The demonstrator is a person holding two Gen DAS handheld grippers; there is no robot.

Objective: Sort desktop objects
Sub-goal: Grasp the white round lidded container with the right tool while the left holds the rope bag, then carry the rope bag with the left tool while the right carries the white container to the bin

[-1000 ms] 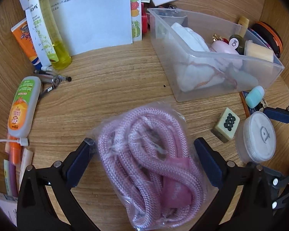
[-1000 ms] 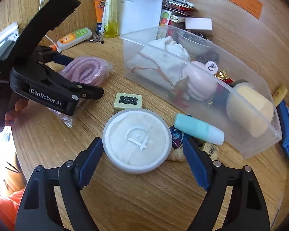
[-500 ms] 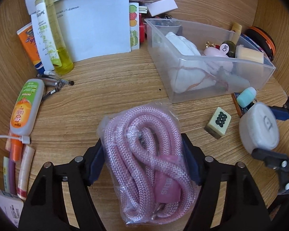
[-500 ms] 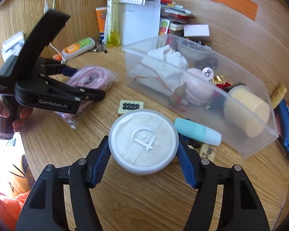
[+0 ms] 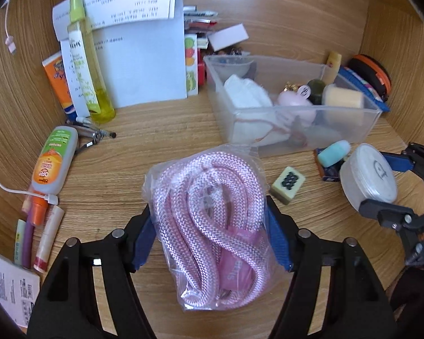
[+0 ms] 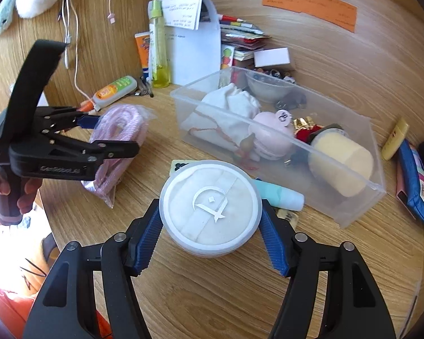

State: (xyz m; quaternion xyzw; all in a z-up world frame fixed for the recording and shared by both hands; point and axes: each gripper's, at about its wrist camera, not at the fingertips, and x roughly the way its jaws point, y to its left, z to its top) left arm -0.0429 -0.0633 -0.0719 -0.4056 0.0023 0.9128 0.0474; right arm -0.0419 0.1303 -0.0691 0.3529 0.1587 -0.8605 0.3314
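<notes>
The left gripper (image 5: 209,237) is pinching a clear bag of pink braided rope (image 5: 209,220), which risks slipping through the slick plastic; the right gripper (image 6: 212,226) is clamping a round white lidded tub (image 6: 210,206), which could be tipping near the clear plastic bin (image 6: 350,214).

We read "GenRobot.AI" in pale letters along the side of the left gripper (image 6: 118,134), a bit blurred. We see "OFF" on the orange label of the squeeze bottle (image 5: 54,160) lying on the desk. The round white container (image 6: 210,207) carries a raised crescent-shaped emblem on its lid. The writing on the white papers (image 5: 144,65) is too small to read.
</notes>
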